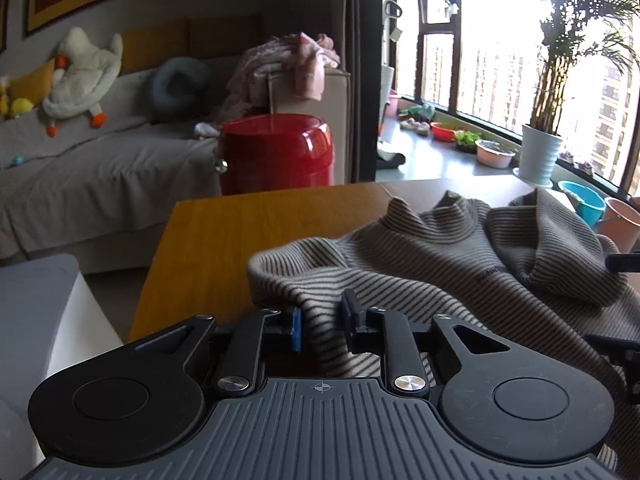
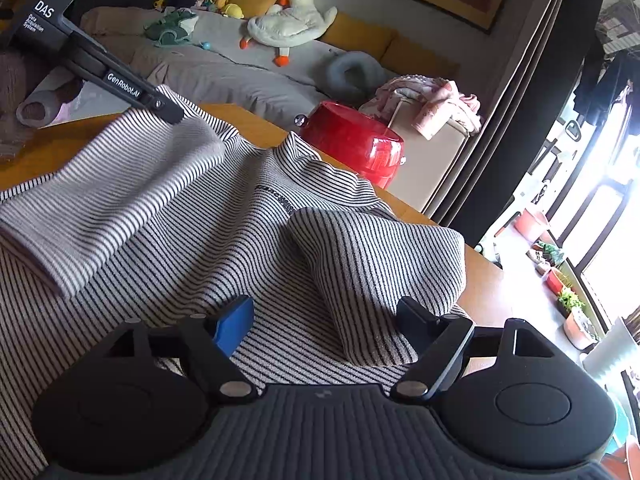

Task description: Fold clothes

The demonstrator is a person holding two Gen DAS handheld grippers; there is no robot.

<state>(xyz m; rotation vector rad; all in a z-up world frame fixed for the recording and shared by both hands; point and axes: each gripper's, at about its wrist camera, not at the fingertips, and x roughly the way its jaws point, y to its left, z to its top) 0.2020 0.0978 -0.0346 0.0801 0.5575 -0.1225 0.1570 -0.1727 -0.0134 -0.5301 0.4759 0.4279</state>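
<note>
Left gripper [image 1: 320, 320] clamped on striped sweater [image 1: 420, 264] fold for lifting; right gripper [image 2: 326, 320] held wide above sleeve [image 2: 372, 256], nothing gripped.

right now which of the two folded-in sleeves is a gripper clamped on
The sleeve under the left gripper, which pinches it; the right gripper is open above the other sleeve.

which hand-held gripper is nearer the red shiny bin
Left. The left hand-held gripper grips the striped sweater's far sleeve on the side toward the red shiny bin; the right hand-held gripper sits open at the near edge.
</note>
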